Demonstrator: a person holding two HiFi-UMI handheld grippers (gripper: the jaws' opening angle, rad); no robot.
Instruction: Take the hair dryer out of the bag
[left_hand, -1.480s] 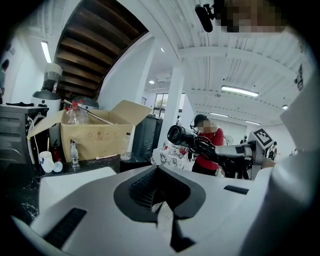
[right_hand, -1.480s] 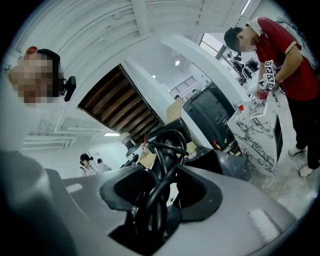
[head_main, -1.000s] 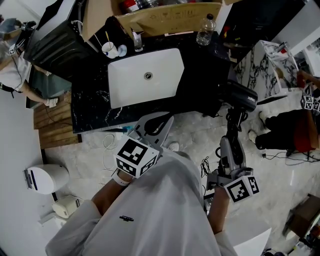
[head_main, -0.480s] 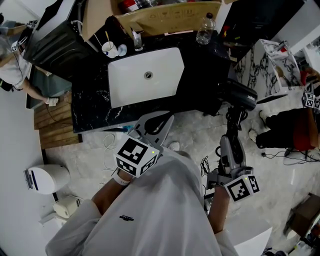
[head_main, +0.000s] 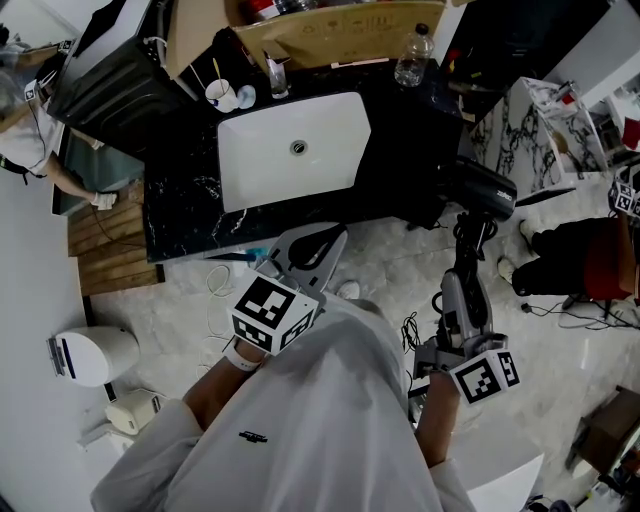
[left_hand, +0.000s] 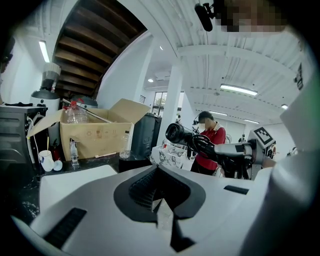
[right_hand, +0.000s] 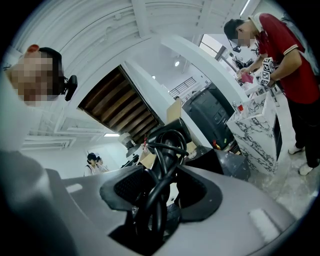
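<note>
Right gripper (head_main: 470, 238) clamped on handle of hair dryer (head_main: 482, 190), jaws fairly wide around it. Dryer head beyond jaw tips, just off right end of bench (head_main: 180, 205). Dryer is matte black plastic with round barrel; glossy black cord (right_hand: 160, 175) looped round handle. Left gripper (head_main: 312, 248) closed, empty. Bench is dark veined stone with white rectangular sink (head_main: 295, 150) inset.

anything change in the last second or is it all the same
Nothing has visibly changed. The right gripper still holds the hair dryer by its handle, with the cord wound between the jaws, just off the right end of the counter. The left gripper stays shut and empty, in front of the sink.
</note>
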